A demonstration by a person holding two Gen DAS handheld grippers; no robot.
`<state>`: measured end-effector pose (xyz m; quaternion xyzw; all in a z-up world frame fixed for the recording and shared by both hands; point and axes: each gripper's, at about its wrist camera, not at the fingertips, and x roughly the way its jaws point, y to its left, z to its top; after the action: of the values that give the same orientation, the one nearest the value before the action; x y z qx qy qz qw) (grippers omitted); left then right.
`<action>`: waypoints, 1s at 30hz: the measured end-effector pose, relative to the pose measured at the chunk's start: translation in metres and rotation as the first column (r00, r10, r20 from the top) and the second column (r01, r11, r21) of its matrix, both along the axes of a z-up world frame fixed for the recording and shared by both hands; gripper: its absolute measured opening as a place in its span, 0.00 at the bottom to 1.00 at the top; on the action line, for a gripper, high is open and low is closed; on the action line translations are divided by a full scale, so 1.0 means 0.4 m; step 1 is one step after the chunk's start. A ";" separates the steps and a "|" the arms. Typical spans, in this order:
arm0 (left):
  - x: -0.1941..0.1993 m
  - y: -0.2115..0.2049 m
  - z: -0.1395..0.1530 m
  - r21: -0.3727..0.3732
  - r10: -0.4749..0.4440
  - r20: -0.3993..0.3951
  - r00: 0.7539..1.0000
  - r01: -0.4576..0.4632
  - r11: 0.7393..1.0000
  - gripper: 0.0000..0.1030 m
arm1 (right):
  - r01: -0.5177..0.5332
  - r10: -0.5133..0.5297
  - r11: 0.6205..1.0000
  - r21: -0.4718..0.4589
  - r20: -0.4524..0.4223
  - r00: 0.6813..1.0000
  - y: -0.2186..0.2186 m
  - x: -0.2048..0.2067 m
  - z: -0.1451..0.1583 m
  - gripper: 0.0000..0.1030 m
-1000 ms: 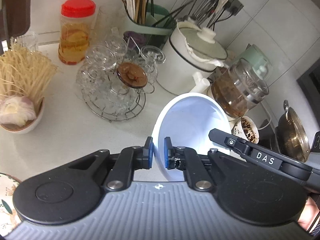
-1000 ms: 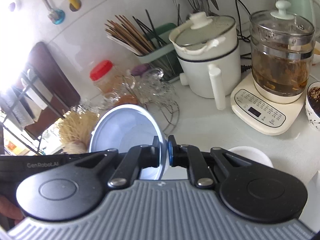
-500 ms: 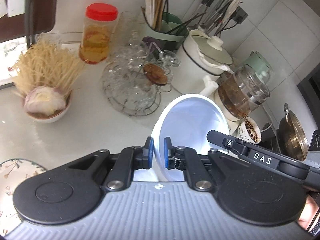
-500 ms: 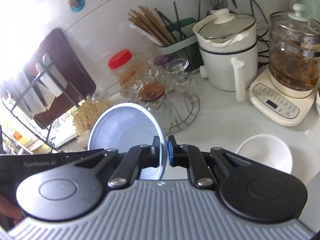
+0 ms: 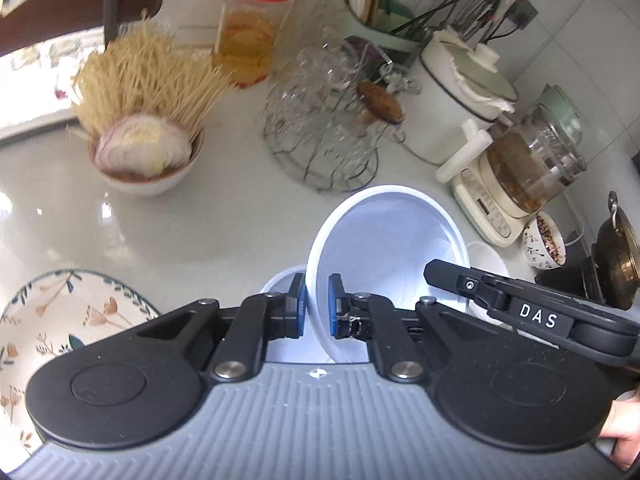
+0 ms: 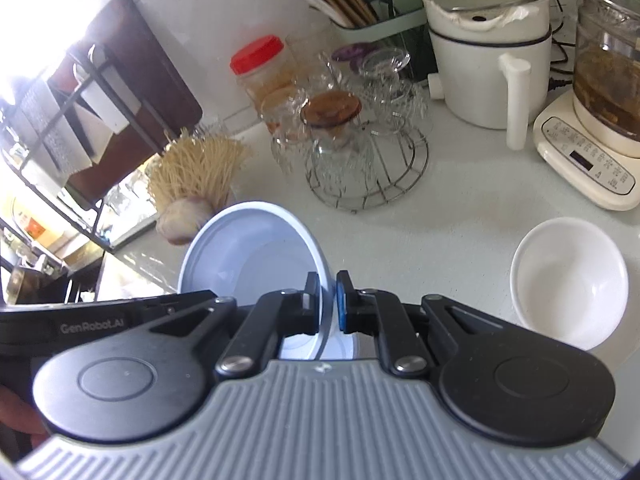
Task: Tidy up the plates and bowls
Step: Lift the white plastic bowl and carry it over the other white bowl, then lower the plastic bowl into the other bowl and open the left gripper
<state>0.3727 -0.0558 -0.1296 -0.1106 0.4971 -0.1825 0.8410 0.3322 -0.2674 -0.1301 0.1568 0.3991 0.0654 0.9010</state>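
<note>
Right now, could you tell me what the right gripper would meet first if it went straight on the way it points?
Probably bare counter, just short of the wire glass rack. The right gripper points there, shut on the white bowl; depth is unclear.

Each claw (image 5: 317,304) (image 6: 328,305): black linkage arms, silver screws, blue pads (image 5: 333,305), ribbed grey housing; lettering apparently "DAS", "GenRobot.AI".

Left wrist view: the counter (image 5: 200,216) carries, at ten o'clock, a bowl of noodles (image 5: 146,160); at twelve, a wire rack of glasses (image 5: 324,148) with a lidded jar (image 5: 250,28) behind it; at two, a lidded pot (image 5: 460,108) and, right of it, a kettle on its base (image 5: 524,172). A patterned plate (image 5: 60,320) lies at eight o'clock. Right wrist view: an empty bowl (image 6: 572,280) sits at three o'clock, in front of the kettle base.
</note>
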 end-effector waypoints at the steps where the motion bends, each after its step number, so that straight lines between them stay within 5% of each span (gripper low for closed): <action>1: 0.001 0.003 -0.008 0.003 0.004 -0.007 1.000 -0.004 1.000 0.11 | -0.002 0.002 1.000 0.000 -0.005 1.000 0.003 0.001 -0.006 0.11; 17: 0.030 0.011 -0.094 0.033 0.009 -0.110 0.994 -0.006 0.999 0.11 | -0.032 0.032 0.999 0.001 -0.127 0.991 0.016 0.038 -0.091 0.13; 30: 0.050 0.019 -0.110 0.026 0.004 -0.147 0.989 0.000 1.000 0.14 | -0.015 0.017 1.000 0.008 -0.145 0.989 0.017 0.046 -0.101 0.13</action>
<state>0.3929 -0.0481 -0.1737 -0.1133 0.5602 -0.1665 0.8035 0.3505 -0.2607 -0.1703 0.1613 0.4647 0.0624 0.8684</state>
